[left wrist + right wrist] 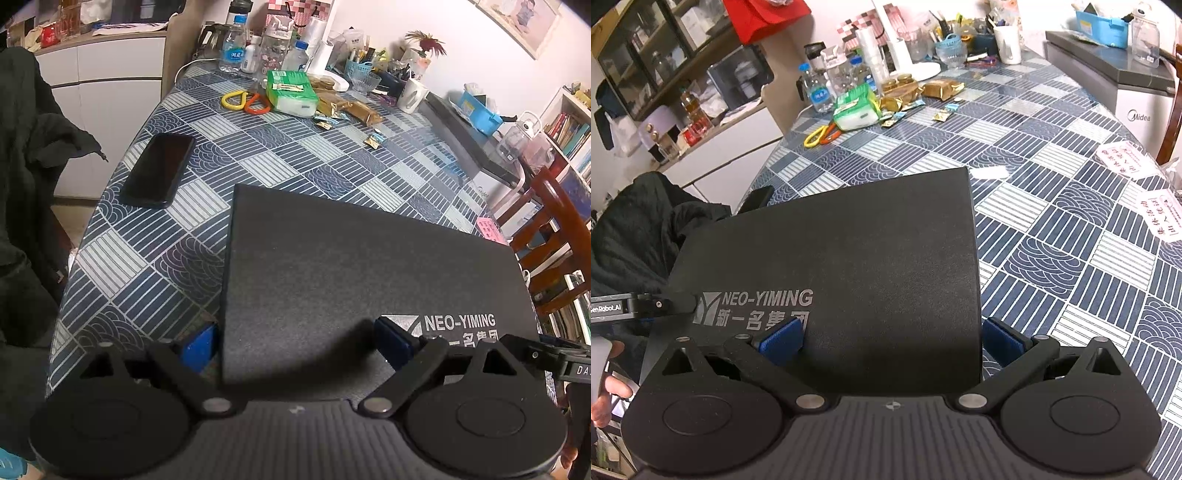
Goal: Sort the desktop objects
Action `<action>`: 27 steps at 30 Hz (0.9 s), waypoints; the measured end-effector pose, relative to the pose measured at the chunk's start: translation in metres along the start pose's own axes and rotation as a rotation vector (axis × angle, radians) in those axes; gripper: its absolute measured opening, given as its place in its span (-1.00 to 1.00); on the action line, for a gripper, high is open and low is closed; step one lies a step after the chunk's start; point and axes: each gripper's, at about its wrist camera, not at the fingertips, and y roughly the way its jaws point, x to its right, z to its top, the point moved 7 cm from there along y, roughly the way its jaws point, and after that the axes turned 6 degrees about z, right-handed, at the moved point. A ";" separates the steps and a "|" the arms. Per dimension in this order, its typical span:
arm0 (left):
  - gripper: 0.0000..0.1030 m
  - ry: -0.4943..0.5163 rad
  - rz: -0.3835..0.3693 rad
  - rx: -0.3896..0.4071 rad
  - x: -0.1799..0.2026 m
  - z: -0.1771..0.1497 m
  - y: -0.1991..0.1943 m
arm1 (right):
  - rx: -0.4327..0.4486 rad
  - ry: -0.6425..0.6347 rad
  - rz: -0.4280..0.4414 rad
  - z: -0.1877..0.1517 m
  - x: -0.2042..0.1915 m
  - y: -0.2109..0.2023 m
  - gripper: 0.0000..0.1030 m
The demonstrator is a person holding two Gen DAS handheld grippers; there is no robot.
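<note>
Two grippers straddle one black pad (354, 266) lying flat at the table's near edge — the left gripper (295, 345) spread wide across its left edge, the right gripper (892, 338) spread wide across its right edge, neither clamped on it. Judging by that, the step is a two-sided pickup; closing both together and lifting level should keep the pad from sagging or sliding on the slick tablecloth (155, 266). A phone (159, 170) lies just beside the pad's far-left corner and could be nudged. Further off, toward the table's far edge — tissue pack (291, 92), two loop clips (245, 101), scattered sweets (373, 140), bottles (233, 46). Paper notes (1119, 158) sit near the right edge.
</note>
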 end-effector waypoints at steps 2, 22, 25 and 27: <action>1.00 0.002 0.001 -0.002 0.000 -0.001 0.000 | -0.002 -0.003 -0.001 -0.001 0.000 0.000 1.00; 1.00 0.011 0.008 -0.024 0.001 0.001 0.007 | -0.022 0.002 -0.008 -0.003 0.002 0.005 1.00; 1.00 0.011 0.009 -0.028 0.001 0.001 0.007 | -0.025 0.006 -0.010 -0.003 0.003 0.006 1.00; 1.00 0.012 0.011 -0.032 0.001 0.001 0.008 | -0.028 0.007 -0.009 -0.003 0.004 0.007 1.00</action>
